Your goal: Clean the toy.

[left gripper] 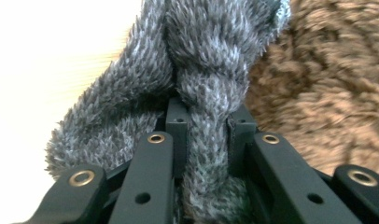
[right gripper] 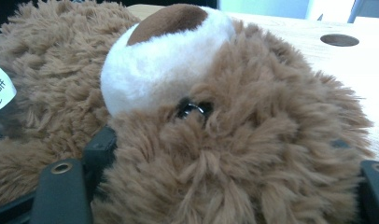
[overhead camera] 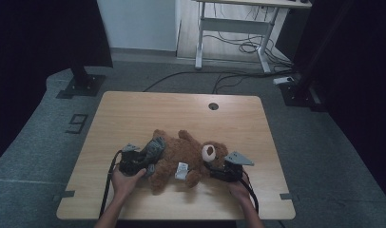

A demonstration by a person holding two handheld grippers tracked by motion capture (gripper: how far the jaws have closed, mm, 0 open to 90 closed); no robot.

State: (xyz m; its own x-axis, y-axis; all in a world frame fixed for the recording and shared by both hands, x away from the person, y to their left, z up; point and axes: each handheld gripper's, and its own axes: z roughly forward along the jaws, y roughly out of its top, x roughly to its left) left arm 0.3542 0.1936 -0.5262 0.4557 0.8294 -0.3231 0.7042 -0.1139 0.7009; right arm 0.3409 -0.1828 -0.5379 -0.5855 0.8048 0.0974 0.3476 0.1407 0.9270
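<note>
Teddy bear [overhead camera: 181, 156]: left hand-held gripper [overhead camera: 142, 159] clamps grey knit [left gripper: 211, 84], right [overhead camera: 218, 172] grips its head.

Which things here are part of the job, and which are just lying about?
In the job: teddy bear; grey knit cloth, pinched by the left gripper; right gripper, jaws around the bear's head.

Lying about: white desk behind the table; floor cables; black stand base.
</note>
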